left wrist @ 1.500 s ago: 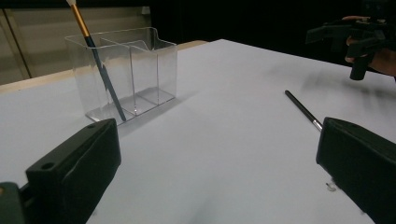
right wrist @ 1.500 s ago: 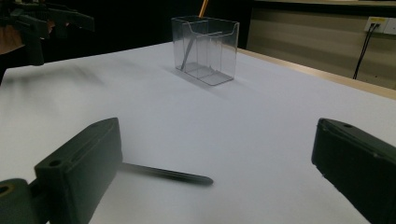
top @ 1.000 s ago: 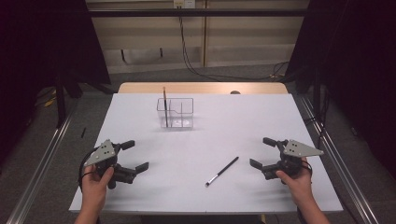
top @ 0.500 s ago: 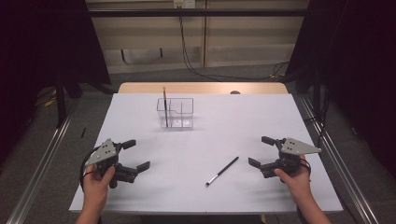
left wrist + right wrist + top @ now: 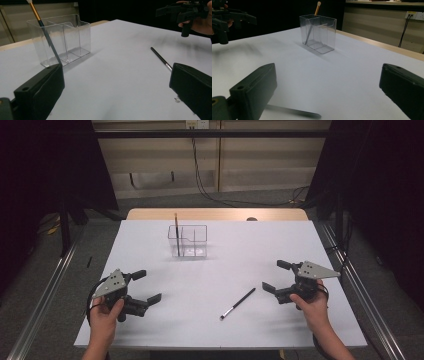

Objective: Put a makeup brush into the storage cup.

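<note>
Right gripper (image 5: 276,275), lower right of the high view: jaws spread wide, nothing between them, hand-held above the white table (image 5: 300,245). Left gripper (image 5: 146,285), lower left: jaws likewise apart and empty. Thin black brush with a silver ferrule (image 5: 238,303) lies flat on the table, low centre, nearer the right gripper, touching neither. Clear plastic divided holder (image 5: 188,241) stands upper centre, well apart from both; an orange-handled brush (image 5: 176,234) leans in its left compartment.

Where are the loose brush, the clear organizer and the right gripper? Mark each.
loose brush (image 5: 238,303), high view, middle of its black handle.
clear organizer (image 5: 198,241), high view, its front wall.
right gripper (image 5: 273,275), high view, midway between its open fingertips.
</note>
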### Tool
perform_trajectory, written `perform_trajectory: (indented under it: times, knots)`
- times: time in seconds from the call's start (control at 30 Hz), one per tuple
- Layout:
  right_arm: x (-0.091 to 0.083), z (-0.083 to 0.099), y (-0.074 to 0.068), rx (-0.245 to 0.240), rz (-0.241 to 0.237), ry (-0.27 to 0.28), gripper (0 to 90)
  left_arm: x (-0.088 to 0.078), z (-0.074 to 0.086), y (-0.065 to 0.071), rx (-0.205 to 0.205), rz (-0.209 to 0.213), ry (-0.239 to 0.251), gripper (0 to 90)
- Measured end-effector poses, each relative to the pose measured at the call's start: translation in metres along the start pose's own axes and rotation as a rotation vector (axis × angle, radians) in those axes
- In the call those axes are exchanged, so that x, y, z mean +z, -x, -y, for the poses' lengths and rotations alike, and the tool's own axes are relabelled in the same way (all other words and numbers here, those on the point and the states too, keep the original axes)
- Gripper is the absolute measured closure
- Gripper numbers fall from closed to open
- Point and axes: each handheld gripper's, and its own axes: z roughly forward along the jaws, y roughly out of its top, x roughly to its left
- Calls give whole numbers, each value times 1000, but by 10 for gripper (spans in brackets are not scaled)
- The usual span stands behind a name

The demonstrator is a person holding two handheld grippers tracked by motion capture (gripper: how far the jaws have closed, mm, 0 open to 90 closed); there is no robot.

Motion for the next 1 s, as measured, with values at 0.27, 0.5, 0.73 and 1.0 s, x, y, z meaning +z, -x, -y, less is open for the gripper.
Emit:
perform_trajectory:
  times: [0.27,0.5,0.73,1.0]
  knots:
    - [14,-3,-2,11,-20,4,7,-2,0,-1,1,-5,3,0]
    - [26,-6,-3,13,-35,4,7,-2,0,-1,4,-4,-1,0]
    - [36,-9,-3,27,-44,11,7,-2,0,0,6,-3,-3,0]
    - [51,-11,-8,21,-73,5,6,-2,0,0,8,-4,-5,0]
